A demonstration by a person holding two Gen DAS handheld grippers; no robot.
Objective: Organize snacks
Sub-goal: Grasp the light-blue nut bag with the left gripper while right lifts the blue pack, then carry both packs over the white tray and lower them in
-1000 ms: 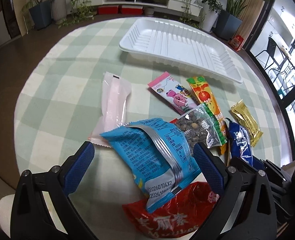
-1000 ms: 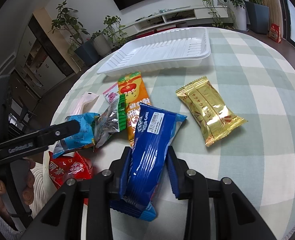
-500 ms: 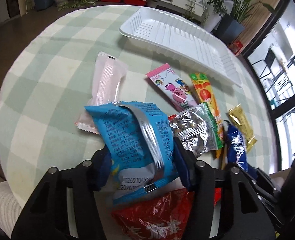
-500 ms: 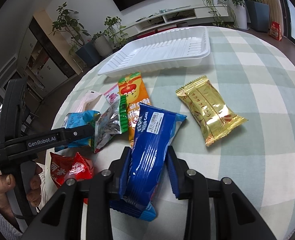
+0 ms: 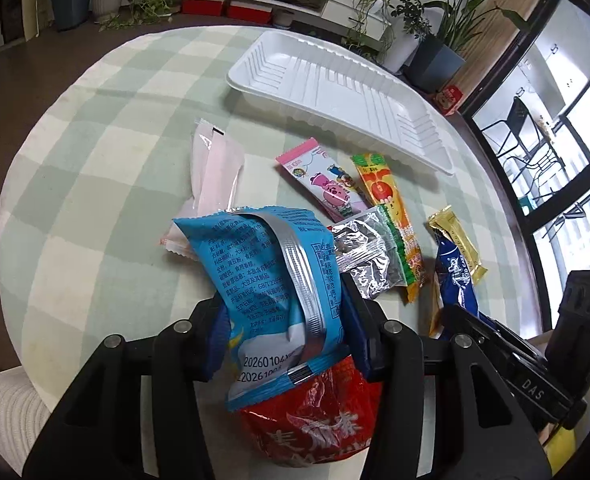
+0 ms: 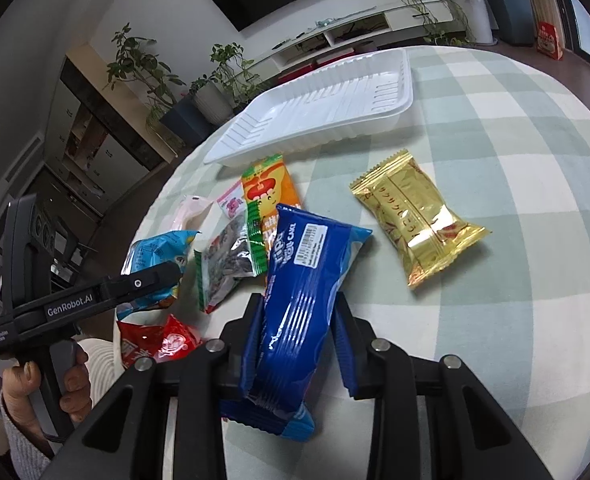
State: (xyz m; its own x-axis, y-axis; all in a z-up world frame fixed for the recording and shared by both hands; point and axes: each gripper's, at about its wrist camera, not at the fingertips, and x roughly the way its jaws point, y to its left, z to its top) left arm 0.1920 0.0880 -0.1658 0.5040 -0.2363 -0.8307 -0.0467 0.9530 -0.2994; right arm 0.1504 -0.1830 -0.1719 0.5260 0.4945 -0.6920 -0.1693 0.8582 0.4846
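While both grippers are clenched on packets, the loose snacks lie grouped toward the near edge of the round table (image 5: 95,128), which carries a green-and-cream checked cloth.

Left gripper (image 5: 283,320): both blue pads press the sides of the light blue packet (image 5: 267,276), which shows its printed back and a silver seam. Its lower end overlaps the red packet (image 5: 315,420) at the near edge.

Right gripper (image 6: 295,320): clamped on the lower half of the dark blue cake packet (image 6: 307,280), barcode side up. The packet's upper end projects toward the table centre.

Open room:
- The white tray (image 6: 319,108) sits near the far edge, with bare cloth between it and the snacks.
- The left part of the table, seen from the left wrist, carries only cloth.
- The gold packet (image 6: 419,220) lies alone to the right of the group, apart from the dark blue cake packet.

Between the two held packets lie the clear seed packet (image 5: 371,256), overlapping the orange packet (image 5: 391,208). The pink cartoon packet (image 5: 323,180) and pale pink packet (image 5: 211,172) lie just beyond, toward the tray.
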